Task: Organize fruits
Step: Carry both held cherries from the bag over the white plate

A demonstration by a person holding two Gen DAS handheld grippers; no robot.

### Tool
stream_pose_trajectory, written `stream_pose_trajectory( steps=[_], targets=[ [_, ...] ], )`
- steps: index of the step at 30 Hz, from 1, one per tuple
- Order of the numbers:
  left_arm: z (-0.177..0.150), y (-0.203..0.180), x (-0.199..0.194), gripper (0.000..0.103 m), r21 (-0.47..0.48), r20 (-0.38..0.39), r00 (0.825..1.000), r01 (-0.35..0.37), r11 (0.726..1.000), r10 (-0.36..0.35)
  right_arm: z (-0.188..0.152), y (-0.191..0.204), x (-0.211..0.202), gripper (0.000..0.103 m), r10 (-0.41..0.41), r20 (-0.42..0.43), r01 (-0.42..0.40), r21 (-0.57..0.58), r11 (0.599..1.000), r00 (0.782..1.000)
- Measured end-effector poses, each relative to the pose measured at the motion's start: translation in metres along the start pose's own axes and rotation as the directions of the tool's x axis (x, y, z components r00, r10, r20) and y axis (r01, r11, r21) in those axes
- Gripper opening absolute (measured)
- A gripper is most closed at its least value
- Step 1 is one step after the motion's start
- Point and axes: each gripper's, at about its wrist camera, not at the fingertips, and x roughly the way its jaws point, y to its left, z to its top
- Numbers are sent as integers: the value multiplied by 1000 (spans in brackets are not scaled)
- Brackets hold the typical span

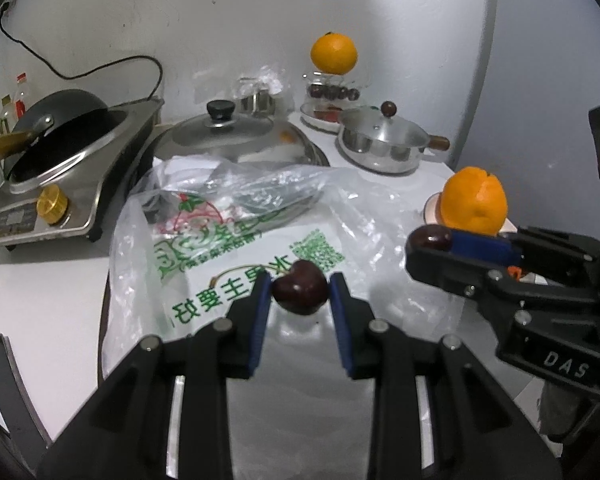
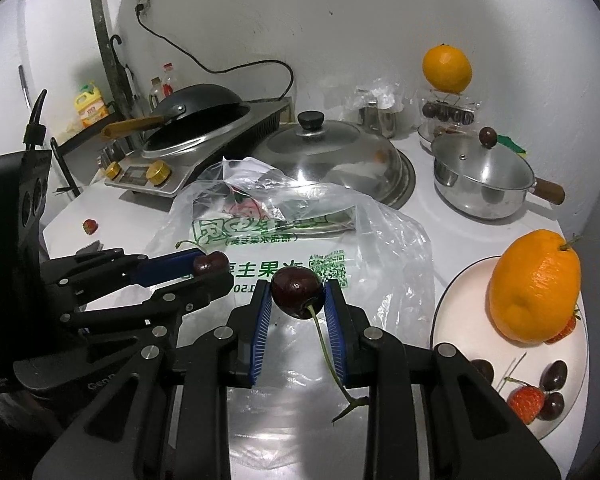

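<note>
My left gripper (image 1: 300, 290) is shut on a dark red cherry (image 1: 299, 287), held above a clear plastic fruit bag (image 1: 236, 240). It also shows in the right wrist view (image 2: 210, 266). My right gripper (image 2: 296, 294) is shut on a second cherry (image 2: 296, 290) whose stem hangs toward the camera. It appears in the left wrist view (image 1: 432, 240) at the right. A white plate (image 2: 460, 312) at the right holds a large orange (image 2: 536, 286), strawberries (image 2: 526, 402) and cherries (image 2: 554, 374).
A lidded wok (image 2: 332, 156), a small lidded saucepan (image 2: 484, 176) and a stove with a black pan (image 2: 196, 116) stand behind the bag. Another orange (image 2: 446, 68) sits on a clear container of cherries (image 2: 448, 110). A lone strawberry (image 2: 90, 226) lies at the left.
</note>
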Motion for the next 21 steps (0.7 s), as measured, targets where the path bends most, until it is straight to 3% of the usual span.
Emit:
stream_pose_trajectory(
  steps=[21],
  targets=[
    [1, -50, -17, 31, 60, 15, 1000, 8, 998, -8, -21, -36, -46, 29, -38, 55, 35, 45, 998, 998]
  ],
)
